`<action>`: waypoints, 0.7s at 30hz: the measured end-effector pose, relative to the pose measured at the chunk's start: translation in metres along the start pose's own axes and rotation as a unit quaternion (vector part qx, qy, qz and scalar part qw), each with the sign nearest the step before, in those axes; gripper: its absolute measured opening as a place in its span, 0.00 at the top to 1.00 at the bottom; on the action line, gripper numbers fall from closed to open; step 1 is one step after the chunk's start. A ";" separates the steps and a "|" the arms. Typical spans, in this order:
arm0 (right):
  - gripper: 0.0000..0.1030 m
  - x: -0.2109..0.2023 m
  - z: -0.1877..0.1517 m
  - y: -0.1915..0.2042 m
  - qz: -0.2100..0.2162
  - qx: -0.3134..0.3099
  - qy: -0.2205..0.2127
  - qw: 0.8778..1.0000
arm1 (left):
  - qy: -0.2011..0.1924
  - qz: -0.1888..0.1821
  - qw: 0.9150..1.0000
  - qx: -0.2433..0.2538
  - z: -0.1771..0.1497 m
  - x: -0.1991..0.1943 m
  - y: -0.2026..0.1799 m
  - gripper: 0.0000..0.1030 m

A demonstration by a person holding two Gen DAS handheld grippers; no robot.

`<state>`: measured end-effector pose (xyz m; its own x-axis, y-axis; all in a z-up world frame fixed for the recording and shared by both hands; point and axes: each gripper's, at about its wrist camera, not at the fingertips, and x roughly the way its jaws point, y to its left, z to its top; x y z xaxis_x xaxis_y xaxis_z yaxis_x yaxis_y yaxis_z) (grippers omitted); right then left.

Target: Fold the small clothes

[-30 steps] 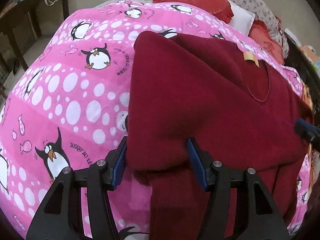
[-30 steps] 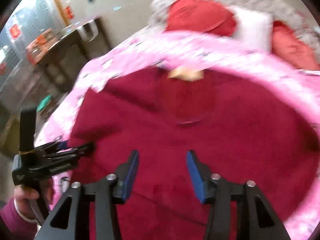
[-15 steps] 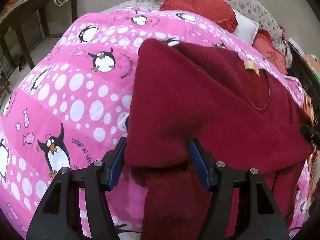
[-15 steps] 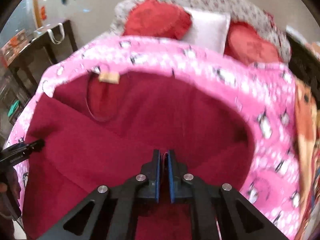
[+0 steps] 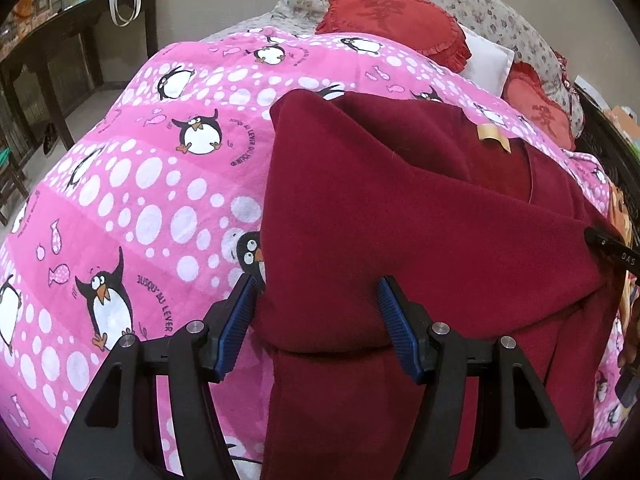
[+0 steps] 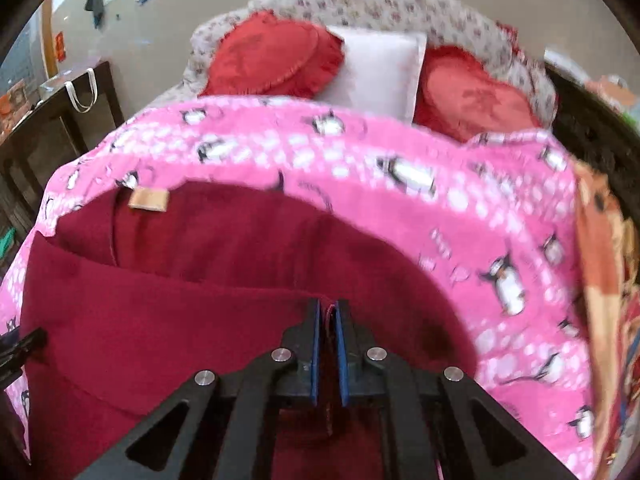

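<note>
Mid-fold on the bed: right tongs (image 6: 328, 346) pinch the maroon garment's (image 5: 400, 216) edge, left tongs (image 5: 316, 320) gape around its fold; next, carry the edge across.

A pink penguin-print blanket (image 5: 152, 184) covers the bed. At the far end lie two red heart-shaped cushions (image 6: 272, 60) flanking a white pillow (image 6: 380, 72). A dark table (image 5: 60, 52) stands far left.

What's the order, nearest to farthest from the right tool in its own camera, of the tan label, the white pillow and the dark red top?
1. Dark red top, pinched in the right tool.
2. Tan label, up left at the neckline.
3. White pillow, at the bed's far end.
</note>
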<state>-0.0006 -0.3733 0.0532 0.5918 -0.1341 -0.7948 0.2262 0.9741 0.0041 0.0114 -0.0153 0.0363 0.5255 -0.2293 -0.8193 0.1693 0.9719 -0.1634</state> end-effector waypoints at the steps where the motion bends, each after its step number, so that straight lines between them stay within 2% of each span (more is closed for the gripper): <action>1: 0.94 -0.003 0.000 -0.001 0.006 0.005 -0.002 1.000 | -0.001 0.000 1.000 -0.001 0.000 0.000 0.000 0.39; 2: 0.90 -0.010 0.000 -0.004 0.017 0.017 -0.003 1.000 | -0.001 0.000 1.000 -0.002 0.000 0.000 0.001 0.39; 4: 0.71 -0.021 -0.003 -0.005 0.027 0.032 -0.003 0.999 | -0.003 0.003 1.000 -0.001 0.000 -0.002 0.000 0.39; 5: 0.57 -0.026 -0.005 -0.004 0.032 0.033 -0.005 0.999 | -0.006 0.005 1.000 0.003 0.000 -0.004 -0.002 0.39; 6: 0.53 -0.034 -0.008 -0.001 0.039 0.029 -0.012 0.999 | -0.011 0.008 1.000 0.009 0.000 -0.007 -0.005 0.39; 10: 0.53 -0.045 -0.019 0.018 0.052 -0.010 -0.008 0.999 | -0.026 0.008 0.999 0.026 0.002 -0.016 -0.015 0.39; 13: 0.53 -0.041 -0.026 0.026 0.067 -0.017 0.002 0.998 | -0.029 0.015 0.999 0.043 0.004 -0.015 -0.022 0.39; 17: 0.53 -0.020 -0.033 0.020 0.065 0.002 0.023 0.998 | -0.021 0.012 0.999 0.039 0.009 -0.005 -0.022 0.39; 20: 0.53 -0.006 -0.036 0.012 0.073 0.014 0.042 0.996 | 0.007 0.012 1.000 0.026 0.016 0.015 -0.016 0.38; 21: 0.53 -0.012 -0.035 0.010 0.080 0.017 0.037 0.996 | 0.013 0.012 1.000 0.025 0.016 0.018 -0.014 0.34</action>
<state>-0.0327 -0.3552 0.0415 0.5639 0.0383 -0.8249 0.1599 0.9750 0.1546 0.0322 -0.0341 0.0324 0.5074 -0.2039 -0.8372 0.1993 0.9730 -0.1162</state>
